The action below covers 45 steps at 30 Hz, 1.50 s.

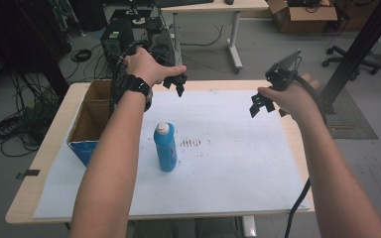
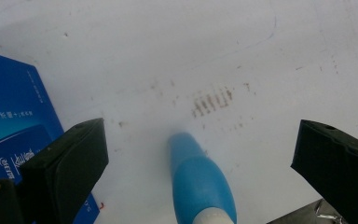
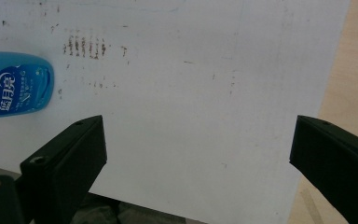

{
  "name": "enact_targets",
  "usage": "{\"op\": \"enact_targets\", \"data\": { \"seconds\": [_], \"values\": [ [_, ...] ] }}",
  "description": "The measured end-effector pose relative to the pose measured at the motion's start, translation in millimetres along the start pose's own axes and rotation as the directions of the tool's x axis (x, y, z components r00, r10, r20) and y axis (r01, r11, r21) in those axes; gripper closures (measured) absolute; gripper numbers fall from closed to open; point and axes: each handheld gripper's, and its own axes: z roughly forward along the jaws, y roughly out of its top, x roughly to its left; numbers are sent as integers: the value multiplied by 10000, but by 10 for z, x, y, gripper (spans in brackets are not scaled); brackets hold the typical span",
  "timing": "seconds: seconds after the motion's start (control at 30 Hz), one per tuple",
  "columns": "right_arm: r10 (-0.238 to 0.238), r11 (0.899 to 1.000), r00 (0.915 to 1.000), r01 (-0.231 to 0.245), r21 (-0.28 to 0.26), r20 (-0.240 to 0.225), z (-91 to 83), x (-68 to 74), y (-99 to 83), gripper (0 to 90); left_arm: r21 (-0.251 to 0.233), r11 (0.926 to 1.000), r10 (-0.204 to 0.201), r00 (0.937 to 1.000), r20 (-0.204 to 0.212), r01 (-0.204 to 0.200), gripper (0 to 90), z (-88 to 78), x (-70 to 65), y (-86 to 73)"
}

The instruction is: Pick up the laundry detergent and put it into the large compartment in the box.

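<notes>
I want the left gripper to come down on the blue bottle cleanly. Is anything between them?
Nothing visible stands between them. The left gripper is held above the white sheet, jaws wide apart, and in the left gripper view the blue bottle stands upright between them on bare paper. The cardboard box sits off to the bottle's side.

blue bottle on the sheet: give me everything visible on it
The blue plastic bottle with a white cap stands upright and alone on the white paper sheet, right of the open cardboard box, touching only the sheet. Its body tapers toward both ends; the label carries white print. Both grippers are held above, jaws open.
</notes>
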Motion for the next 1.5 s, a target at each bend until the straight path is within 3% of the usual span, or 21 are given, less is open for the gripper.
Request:
{"op": "enact_targets", "data": {
  "seconds": [0.93,1.5],
  "values": [
    [-5,9999,9999,7,102,-164,7,15,52,39,69,9991,-423,9990,-145,424,36,-15,79,25],
    [7,10000,9997,-5,86,-232,35,-52,-95,39,100,9989,-463,9977,-486,468,37,-246,-138,-235]
  ]
}}
